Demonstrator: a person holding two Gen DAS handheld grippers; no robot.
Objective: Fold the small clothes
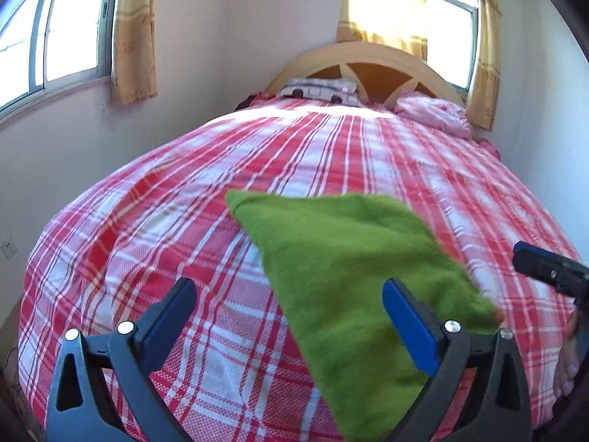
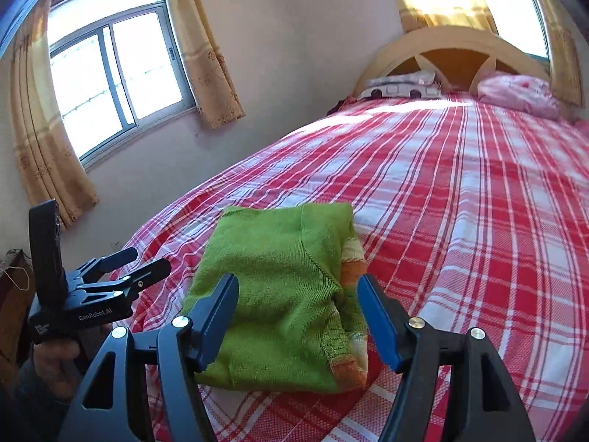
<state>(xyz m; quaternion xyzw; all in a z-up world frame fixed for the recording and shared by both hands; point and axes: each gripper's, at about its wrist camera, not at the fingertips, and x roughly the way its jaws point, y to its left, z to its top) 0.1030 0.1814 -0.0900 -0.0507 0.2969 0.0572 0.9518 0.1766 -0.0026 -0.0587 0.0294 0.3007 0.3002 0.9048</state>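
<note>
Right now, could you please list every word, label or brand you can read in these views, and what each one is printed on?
"GenRobot.AI": white print on the black body of the left tool, seen in the right wrist view.
A smaller white label on that body's end is too small to read.
No other text is visible.

Red plaid bedspread (image 2: 460, 191), arched headboard (image 2: 452, 42), pink pillow (image 2: 515, 94), possibly blanket, curtained window (image 2: 110, 81)

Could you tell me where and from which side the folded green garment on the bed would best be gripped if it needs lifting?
Probably the near edge of the green garment, approached low from the foot of the bed. It lies as a thick folded bundle on the plaid bedspread, so pinching that edge's stacked layers should hold the fold. The right gripper, open, already faces it; the left gripper is open too.
</note>
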